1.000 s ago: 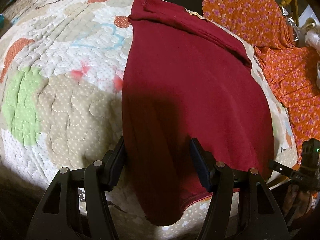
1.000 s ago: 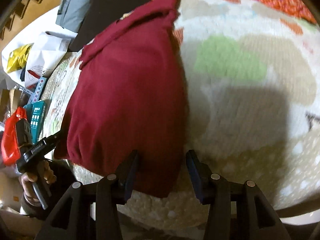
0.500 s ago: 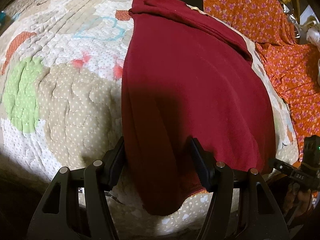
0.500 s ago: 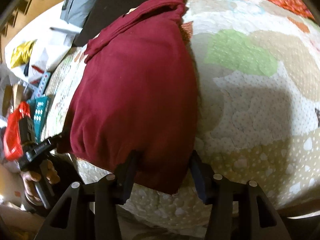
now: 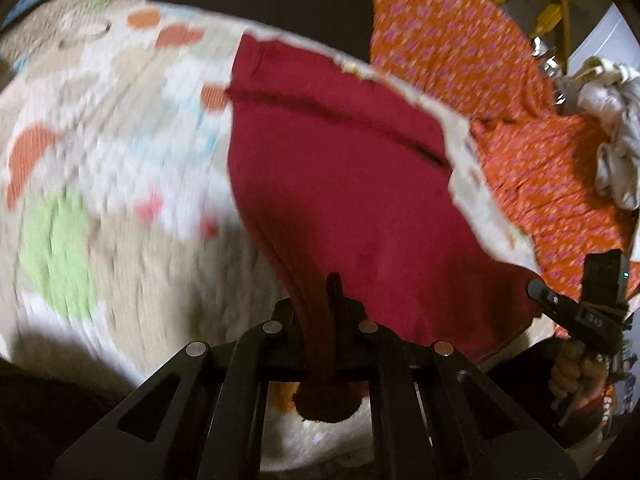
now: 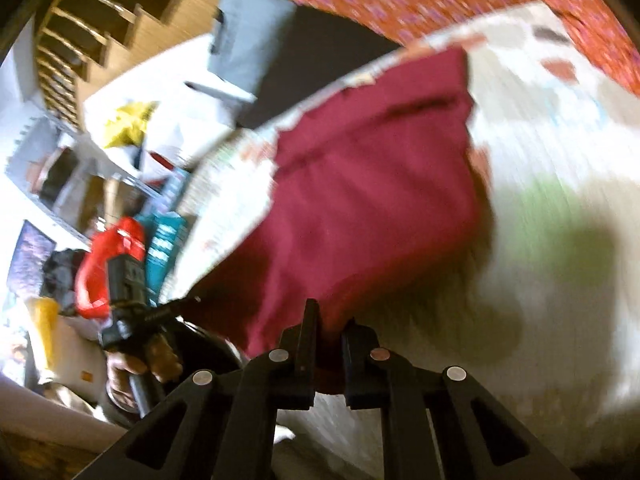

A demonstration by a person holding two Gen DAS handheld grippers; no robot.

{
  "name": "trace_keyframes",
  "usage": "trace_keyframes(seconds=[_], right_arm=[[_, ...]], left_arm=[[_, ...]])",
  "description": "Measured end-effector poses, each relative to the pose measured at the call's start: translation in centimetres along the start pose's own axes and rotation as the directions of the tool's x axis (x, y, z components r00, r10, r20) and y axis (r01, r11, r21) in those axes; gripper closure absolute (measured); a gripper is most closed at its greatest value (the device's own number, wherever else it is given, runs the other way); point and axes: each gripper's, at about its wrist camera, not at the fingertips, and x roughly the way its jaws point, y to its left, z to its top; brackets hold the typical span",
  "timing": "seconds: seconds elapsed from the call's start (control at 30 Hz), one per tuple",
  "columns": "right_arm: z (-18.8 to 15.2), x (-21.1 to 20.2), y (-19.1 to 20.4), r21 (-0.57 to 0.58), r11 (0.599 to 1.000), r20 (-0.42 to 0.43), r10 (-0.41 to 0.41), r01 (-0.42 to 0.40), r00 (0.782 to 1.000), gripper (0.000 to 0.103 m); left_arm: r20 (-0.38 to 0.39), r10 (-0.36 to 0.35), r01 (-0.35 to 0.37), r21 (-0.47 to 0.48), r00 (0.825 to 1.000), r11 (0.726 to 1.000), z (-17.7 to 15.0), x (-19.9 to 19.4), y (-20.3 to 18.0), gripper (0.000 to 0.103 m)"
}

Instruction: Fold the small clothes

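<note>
My left gripper (image 5: 325, 304) has just closed its two black fingers on the near hem of the dark red knit garment (image 5: 340, 184); the cloth is bunched between the pads and a small fold of it hangs out below them. My right gripper (image 6: 329, 330) has likewise just closed, and it pinches the other near corner of the same garment (image 6: 372, 184), with red cloth visible in the narrow gap between its fingers.

The garment lies on the quilted patchwork bedspread (image 5: 100, 168), a pale cover with green, orange and beige patches. Its far end, with a folded band across it, rests flat on the bedspread. Its near edge is lifted off the bedspread and pulled into a taut ridge toward each gripper.

In the left wrist view, the orange cloth with small pink flowers (image 5: 500, 92) lies beyond the bedspread's right margin, and a crumpled whitish cloth (image 5: 616, 136) lies past that. At the bedspread's far edge there is a dark flat slab (image 5: 260, 4).

In the right wrist view, a grey folded item (image 6: 248, 36) lies on that dark slab beyond the bedspread's far left corner. My hand (image 6: 156, 360) shows off the bedspread's left side, gripping a handle beside a red housing (image 6: 108, 268).

Both views are blurred, so fine detail of the quilt pattern cannot be read.
</note>
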Motion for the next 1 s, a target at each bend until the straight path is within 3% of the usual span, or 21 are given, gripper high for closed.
trace_keyframes(seconds=[0.13,0.33,0.6,0.77,0.83,0.9,1.0], right_arm=[[4.4,-0.9,0.9,-0.026,0.999,0.084,0.033,-0.031,0.996,0.094],[12.8,-0.4,1.0,-0.068,0.998,0.174,-0.005,0.017,0.985,0.095],[23.2,4.3,-1.9,-0.040,0.993,0.196,-0.098,0.108,0.976,0.095],[28.2,8.8,-6.3,0.050,0.989,0.193,-0.145,0.138,0.970,0.095],[29.4,11.6,-8.4,0.083,0.986,0.135,-0.156,0.146,0.978,0.093],[30.1,13.7,-10.3,0.121,0.970,0.068,-0.220,0.211,0.973,0.085],[30.3,12.8,-11.4,0.170,0.974,0.103,-0.170,0.151,0.980,0.080]], left_arm=[[0.050,-0.013,0.013,0.011,0.999,1.000,4.8,-0.8,-0.6,0.097],[0.136,0.000,0.000,0.001,0.991,1.000,13.0,0.3,-1.0,0.097],[0.150,0.120,-0.116,-0.036,0.981,0.993,23.1,8.5,0.0,0.097],[0.112,0.133,-0.122,-0.097,0.985,0.988,26.7,13.0,2.4,0.097],[0.064,0.135,-0.125,-0.135,0.989,0.983,27.7,14.8,3.4,0.095],[0.036,0.114,-0.108,-0.142,0.993,0.984,28.1,15.5,3.9,0.087],[0.050,0.080,-0.074,-0.110,0.996,0.991,28.5,14.6,3.8,0.086]])
